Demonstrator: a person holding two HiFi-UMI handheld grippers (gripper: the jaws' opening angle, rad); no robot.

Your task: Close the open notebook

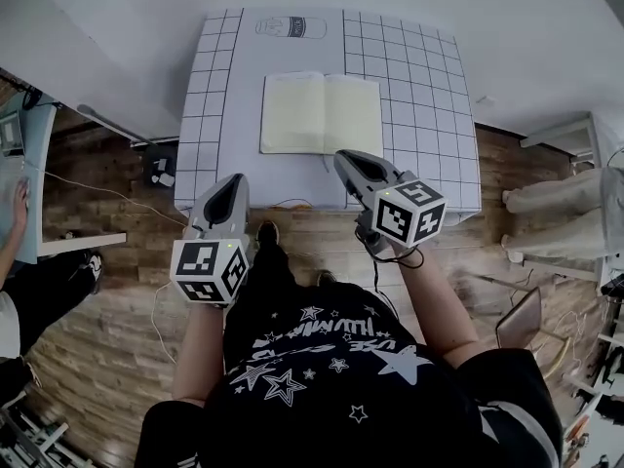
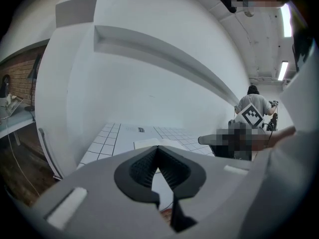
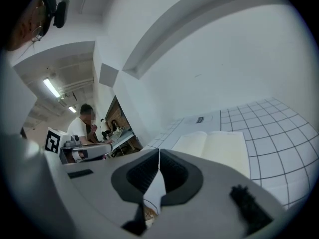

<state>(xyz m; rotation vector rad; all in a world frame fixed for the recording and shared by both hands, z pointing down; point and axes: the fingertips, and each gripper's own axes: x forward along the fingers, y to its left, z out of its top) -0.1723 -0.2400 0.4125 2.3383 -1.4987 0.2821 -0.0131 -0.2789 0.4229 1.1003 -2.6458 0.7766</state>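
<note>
The open notebook (image 1: 322,113) lies flat, both cream pages up, straight ahead of the two pairs of jaws on the white gridded tabletop (image 1: 429,115). In the head view the right gripper (image 1: 343,156) has its tips right at the notebook's near edge, at the inner corner of the right-hand page; whether they touch the paper I cannot tell. In the right gripper view the right gripper (image 3: 158,153) has its jaws closed tip to tip with nothing between them, and the notebook (image 3: 219,146) spreads out ahead and a little to the right of them.

The left gripper (image 1: 235,178) sits further back, its tips over the near strip of the table, with the notebook's left page ahead and off to the right of them, apart. In the left gripper view the left gripper (image 2: 157,149) also has its jaws together and empty, and a sliver of the notebook (image 2: 152,143) peeks just above the tips.

Beyond the notebook from the jaws, a printed can outline (image 1: 291,27) marks the far end of the table. A thin cable (image 1: 291,203) trails along the table's near edge between the two grippers. Behind the jaws the marker cubes, left (image 1: 210,269) and right (image 1: 409,213), face up over the wooden floor (image 1: 117,310).
</note>
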